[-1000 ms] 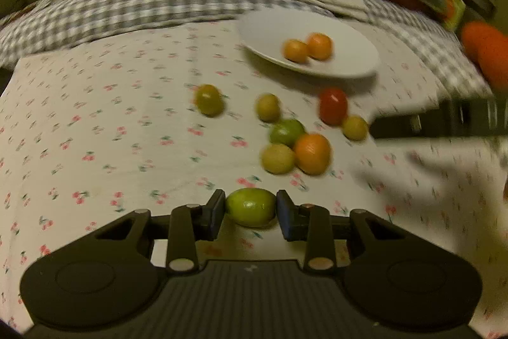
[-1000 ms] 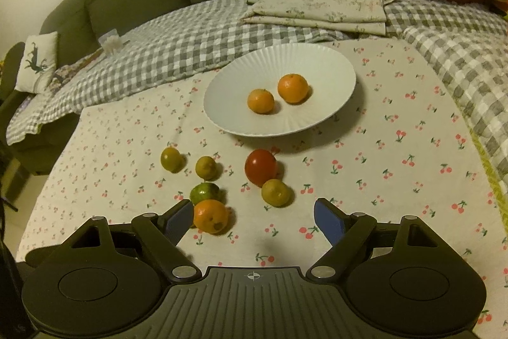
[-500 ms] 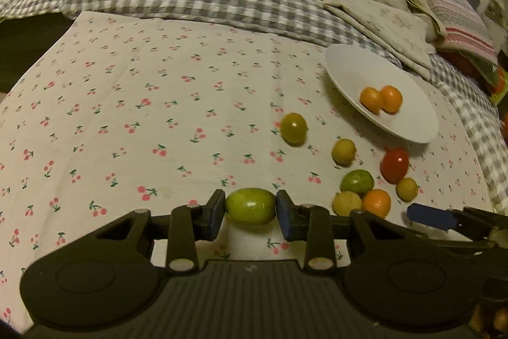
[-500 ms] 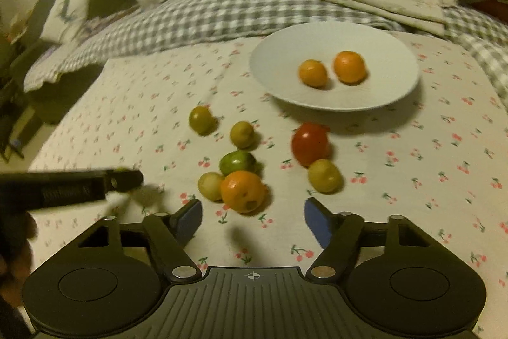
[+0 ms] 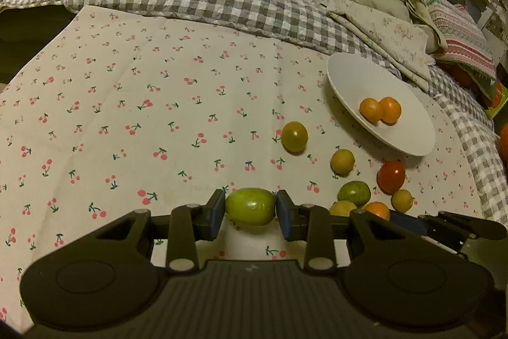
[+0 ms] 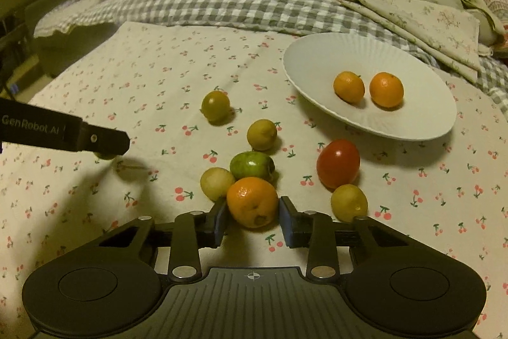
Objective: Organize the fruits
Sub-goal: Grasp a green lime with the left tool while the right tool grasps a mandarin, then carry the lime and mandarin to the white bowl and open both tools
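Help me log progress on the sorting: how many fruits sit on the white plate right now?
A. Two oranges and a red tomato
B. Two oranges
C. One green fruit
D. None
B: the white plate holds only two oranges side by side, while the red tomato lies on the cherry-print cloth just off the rim.

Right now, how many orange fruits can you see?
3. Two oranges, left one and right one, sit side by side on the white plate. A third orange sits between the right gripper fingers on the cloth.
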A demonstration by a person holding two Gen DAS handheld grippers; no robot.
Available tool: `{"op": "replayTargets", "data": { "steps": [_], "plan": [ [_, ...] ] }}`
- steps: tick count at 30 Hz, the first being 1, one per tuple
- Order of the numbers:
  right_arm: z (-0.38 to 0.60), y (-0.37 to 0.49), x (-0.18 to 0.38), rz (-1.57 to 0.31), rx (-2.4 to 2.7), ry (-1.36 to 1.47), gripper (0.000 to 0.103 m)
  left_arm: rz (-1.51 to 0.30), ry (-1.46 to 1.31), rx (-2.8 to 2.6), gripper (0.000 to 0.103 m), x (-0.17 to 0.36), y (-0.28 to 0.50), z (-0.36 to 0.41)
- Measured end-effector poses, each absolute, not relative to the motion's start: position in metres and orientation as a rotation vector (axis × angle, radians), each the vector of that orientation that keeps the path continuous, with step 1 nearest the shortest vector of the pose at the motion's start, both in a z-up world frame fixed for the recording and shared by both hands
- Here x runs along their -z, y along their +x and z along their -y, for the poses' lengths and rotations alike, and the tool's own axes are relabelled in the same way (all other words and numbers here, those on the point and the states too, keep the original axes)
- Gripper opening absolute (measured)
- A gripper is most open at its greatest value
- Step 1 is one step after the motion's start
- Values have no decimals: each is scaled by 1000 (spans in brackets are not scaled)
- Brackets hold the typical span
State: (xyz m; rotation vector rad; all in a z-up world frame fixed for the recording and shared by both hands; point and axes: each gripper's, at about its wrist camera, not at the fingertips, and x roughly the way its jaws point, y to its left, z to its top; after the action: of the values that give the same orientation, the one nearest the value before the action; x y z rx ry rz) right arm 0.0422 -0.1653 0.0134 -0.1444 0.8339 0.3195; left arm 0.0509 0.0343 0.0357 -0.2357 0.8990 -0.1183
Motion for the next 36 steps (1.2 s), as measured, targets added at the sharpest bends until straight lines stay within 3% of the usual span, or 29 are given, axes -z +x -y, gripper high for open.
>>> {"op": "replayTargets", "data": {
  "steps": [17, 36],
  "plan": [
    [203, 30, -61, -753, -247, 17, 32, -839, -178, 144, 33, -55, 58, -15],
    [262, 63, -75, -699, -101, 137, 32, -713, 25, 266, 33, -69, 103, 57]
  ]
}}
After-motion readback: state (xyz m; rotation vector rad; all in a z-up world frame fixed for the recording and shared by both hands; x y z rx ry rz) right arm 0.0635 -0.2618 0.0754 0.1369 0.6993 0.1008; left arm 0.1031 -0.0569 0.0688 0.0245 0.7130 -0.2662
